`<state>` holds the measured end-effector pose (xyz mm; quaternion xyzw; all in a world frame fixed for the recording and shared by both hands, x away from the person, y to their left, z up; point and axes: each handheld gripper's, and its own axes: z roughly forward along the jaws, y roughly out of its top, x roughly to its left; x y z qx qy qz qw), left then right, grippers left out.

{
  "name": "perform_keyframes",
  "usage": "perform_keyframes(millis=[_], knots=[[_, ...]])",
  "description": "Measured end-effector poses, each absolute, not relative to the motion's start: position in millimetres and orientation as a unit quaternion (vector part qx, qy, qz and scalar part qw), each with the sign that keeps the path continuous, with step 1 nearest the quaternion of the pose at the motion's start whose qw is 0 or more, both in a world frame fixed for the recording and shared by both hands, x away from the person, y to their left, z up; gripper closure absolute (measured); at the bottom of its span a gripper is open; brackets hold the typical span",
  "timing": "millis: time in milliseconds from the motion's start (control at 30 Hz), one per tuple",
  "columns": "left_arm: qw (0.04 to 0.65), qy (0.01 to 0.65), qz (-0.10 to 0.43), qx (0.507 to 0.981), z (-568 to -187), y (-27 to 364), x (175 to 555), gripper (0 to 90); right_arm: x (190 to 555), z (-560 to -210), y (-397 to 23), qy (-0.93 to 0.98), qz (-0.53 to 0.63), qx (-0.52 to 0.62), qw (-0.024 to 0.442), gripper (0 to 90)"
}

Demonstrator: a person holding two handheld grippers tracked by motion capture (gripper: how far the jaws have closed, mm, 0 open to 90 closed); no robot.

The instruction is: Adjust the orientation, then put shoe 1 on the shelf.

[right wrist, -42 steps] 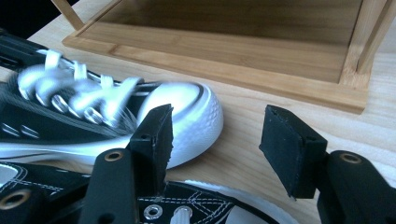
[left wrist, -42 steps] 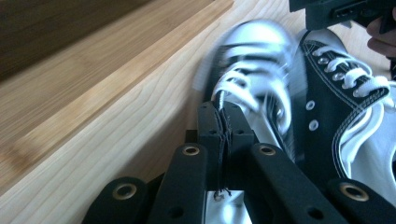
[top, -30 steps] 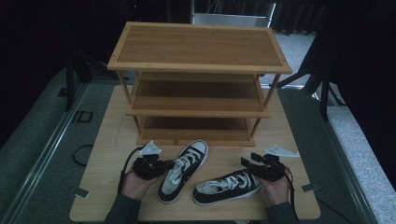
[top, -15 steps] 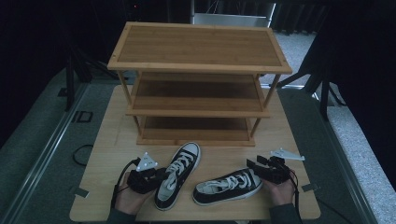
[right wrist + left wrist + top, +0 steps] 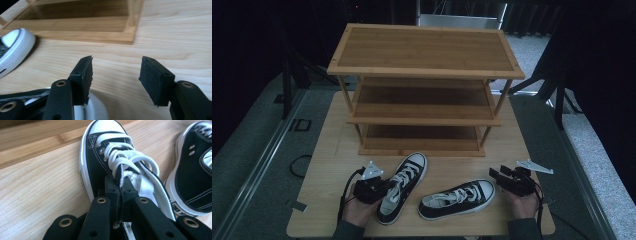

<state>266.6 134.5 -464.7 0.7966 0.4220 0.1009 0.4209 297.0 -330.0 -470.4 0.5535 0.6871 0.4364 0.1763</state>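
Left hand-held gripper (image 5: pixel 121 192) pinching sneaker (image 5: pixel 112 167) collar, rack (image 5: pixel 424 90) shelves bare

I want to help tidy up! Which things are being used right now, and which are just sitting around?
Being used:
left hand-held gripper, shut on the left shoe
right hand-held gripper, open beside the right shoe
probably the wooden shelf rack, its shelves bare

Just sitting around:
cable on the floor
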Motion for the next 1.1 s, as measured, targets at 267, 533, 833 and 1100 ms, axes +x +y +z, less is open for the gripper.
perform_keyframes(millis=[267, 533, 833, 1100], knots=[[0.443, 0.434, 0.084, 0.78, -461.7, 139.5, 265.8, 88.2, 300.8, -480.4, -346.1, 0.675, 0.422, 0.575, 0.187, 43.2], [0.462, 0.438, 0.086, 0.766, -451.1, 151.1, 260.2, 88.2, 305.9, -489.0, -347.2, 0.68, 0.404, 0.582, 0.19, 43.0], [0.48, 0.446, 0.09, 0.75, -436.8, 165.3, 255.3, 88.1, 309.8, -495.0, -342.6, 0.694, 0.377, 0.58, 0.201, 41.1], [0.491, 0.442, 0.094, 0.745, -419.3, 175.1, 252.2, 88.1, 308.7, -496.8, -340.3, 0.7, 0.366, 0.577, 0.208, 40.3]])
